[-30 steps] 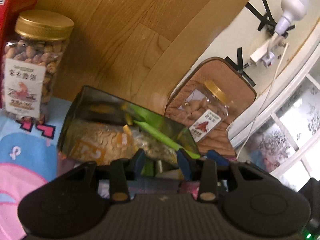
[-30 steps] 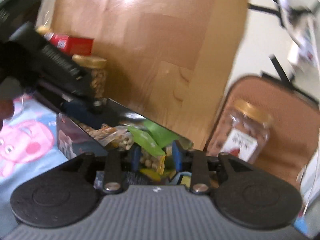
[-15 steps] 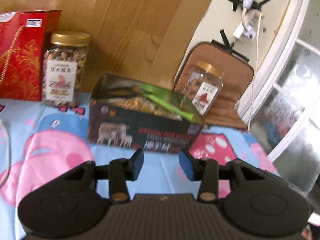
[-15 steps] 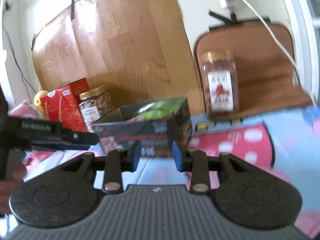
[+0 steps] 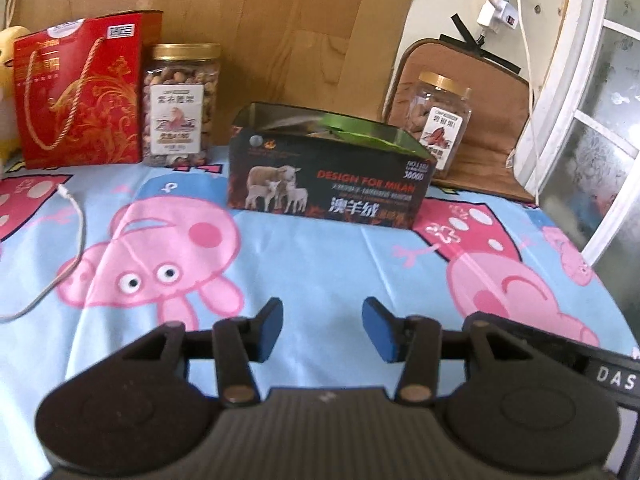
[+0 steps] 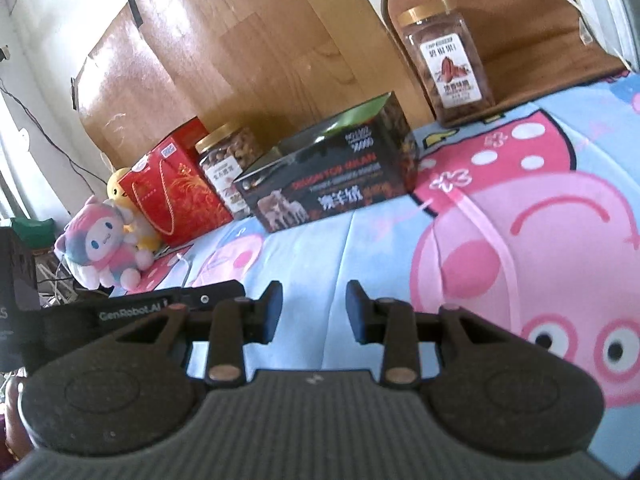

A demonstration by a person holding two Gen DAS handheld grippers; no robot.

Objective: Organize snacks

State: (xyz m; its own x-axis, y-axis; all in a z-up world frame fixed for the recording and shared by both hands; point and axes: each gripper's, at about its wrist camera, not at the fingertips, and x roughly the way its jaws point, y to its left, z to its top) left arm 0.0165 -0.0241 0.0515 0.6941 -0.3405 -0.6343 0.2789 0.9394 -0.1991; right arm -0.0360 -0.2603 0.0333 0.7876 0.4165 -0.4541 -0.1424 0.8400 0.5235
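- Two hand-held grippers hang low over the cartoon-print cloth (image 5: 320, 264), both empty: the left hand-held gripper (image 5: 322, 330) with its blue pads set wide apart, the right hand-held gripper (image 6: 313, 312) parted a little less, with nothing between the jaws of either.
- Well ahead of both stands the dark open-topped box (image 5: 328, 178), its front printed with sheep; green snack packets (image 5: 352, 132) poke above its rim, so some snacks already sit inside.
- Left of the box, near it but apart, a gold-lidded nut jar (image 5: 180, 104) stands upright beside a red gift bag (image 5: 78, 92). A second, squarer jar (image 5: 440, 120) stands upright behind the box's right end, in front of a brown cushion (image 5: 480, 92); whether it rests on the cushion's base or the cloth is hard to tell.
- A white cable (image 5: 68, 248) trails across the cloth at the left, and the right wrist view shows plush toys (image 6: 104, 248) past the gift bag.
- No loose packets show on the open cloth, so the packing step looks done or nearly so; both grippers appear to be between steps, standing clear of the box.
- If anything is left, it is likely the two jars. Either would call for a long forward reach, jaws opened as wide as they go to span the body, and a grip low enough that the jar does not tip.
- The left jar suits the left gripper, the squarer one the right; the box stands between them and should be skirted, not brushed.
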